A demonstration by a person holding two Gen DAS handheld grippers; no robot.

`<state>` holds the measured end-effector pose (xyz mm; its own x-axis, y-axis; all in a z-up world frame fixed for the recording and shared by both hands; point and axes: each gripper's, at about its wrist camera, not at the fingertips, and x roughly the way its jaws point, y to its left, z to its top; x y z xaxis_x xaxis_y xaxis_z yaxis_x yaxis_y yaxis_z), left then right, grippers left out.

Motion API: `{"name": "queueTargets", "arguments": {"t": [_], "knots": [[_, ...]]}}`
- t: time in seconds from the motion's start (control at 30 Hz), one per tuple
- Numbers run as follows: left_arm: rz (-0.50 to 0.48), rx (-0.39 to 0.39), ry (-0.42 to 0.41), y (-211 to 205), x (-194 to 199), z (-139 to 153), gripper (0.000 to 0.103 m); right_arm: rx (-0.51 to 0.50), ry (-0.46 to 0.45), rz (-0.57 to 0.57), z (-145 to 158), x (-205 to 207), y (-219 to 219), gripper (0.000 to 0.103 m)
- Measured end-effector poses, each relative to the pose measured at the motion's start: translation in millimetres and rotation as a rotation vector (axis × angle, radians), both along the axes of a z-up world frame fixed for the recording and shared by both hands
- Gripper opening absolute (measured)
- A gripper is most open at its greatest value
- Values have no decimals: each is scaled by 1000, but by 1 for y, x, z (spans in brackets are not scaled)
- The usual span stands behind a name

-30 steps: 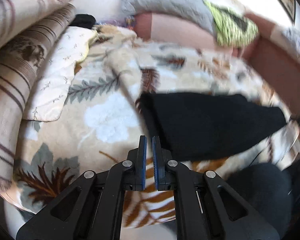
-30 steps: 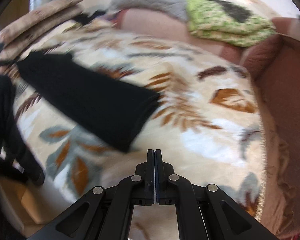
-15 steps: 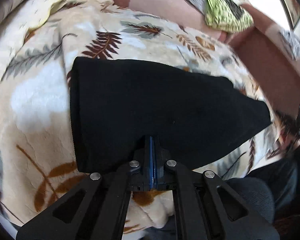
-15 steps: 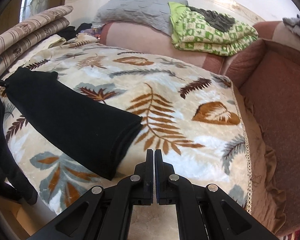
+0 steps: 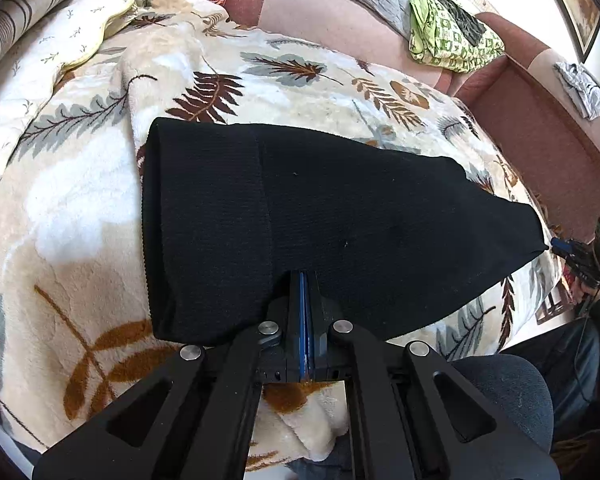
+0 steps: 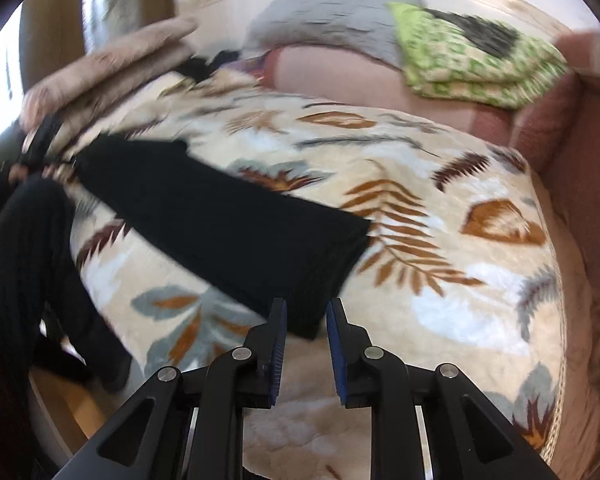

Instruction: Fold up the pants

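Left wrist view first: the left gripper point(image 5: 303, 304) has its jaws squeezed tight together, with the near edge of the pants point(image 5: 320, 216) lying right at its tips. I can't honestly tell if fabric is pinched between the pads or just bunched up in front of them. The pants lie flat on the leafy blanket point(image 5: 80, 208), already doubled into 1 long strip running off to the right of this gripper, with the wide ribbed end just ahead and to its left. My guess is the left is sitting on that edge to pin or grab it so the strip doesn't slide around during the next fold. A green cloth point(image 5: 452, 40) is piled well beyond, on the pink sofa back.

Right wrist view: blurry, so the hand's on the move. The right gripper point(image 6: 306, 340) has just been opening and its jaws stand a little apart with nothing pressed between the pads. The narrow end of the pants point(image 6: 228, 220) sits right at its tips, a corner poking into the gap. Looks like it's lining up to pinch that end, probably to carry it over toward the other one. The rest of the strip runs away up and left from this gripper.
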<state>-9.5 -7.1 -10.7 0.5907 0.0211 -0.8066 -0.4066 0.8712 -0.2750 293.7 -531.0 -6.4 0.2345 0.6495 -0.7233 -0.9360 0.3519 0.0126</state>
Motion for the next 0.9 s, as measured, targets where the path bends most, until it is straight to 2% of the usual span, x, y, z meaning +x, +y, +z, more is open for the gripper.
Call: {"name": "queueTargets", "arguments": {"t": [0.17, 0.33, 0.5, 0.63, 0.8, 0.83, 0.87, 0.9], "knots": [[7, -13, 3, 2, 1, 0, 2, -18, -48, 89, -2, -12, 21, 19], [6, -12, 5, 1, 1, 0, 2, -121, -99, 112, -16, -16, 37, 19], [7, -13, 4, 1, 1, 0, 2, -162, -115, 95, -21, -13, 38, 19], [4, -7, 10, 1, 1, 0, 2, -132, -95, 140, -17, -20, 39, 19], [-2, 5, 24, 0, 3, 1, 2, -201, -117, 152, -27, -23, 46, 19], [-3, 8, 26, -1, 3, 1, 2, -207, -99, 141, -26, -20, 46, 15], [-6, 14, 30, -1, 3, 1, 2, -202, -76, 128, -24, -18, 45, 3], [-10, 20, 34, -2, 4, 1, 3, -202, -72, 110, -22, -15, 44, 3]]}}
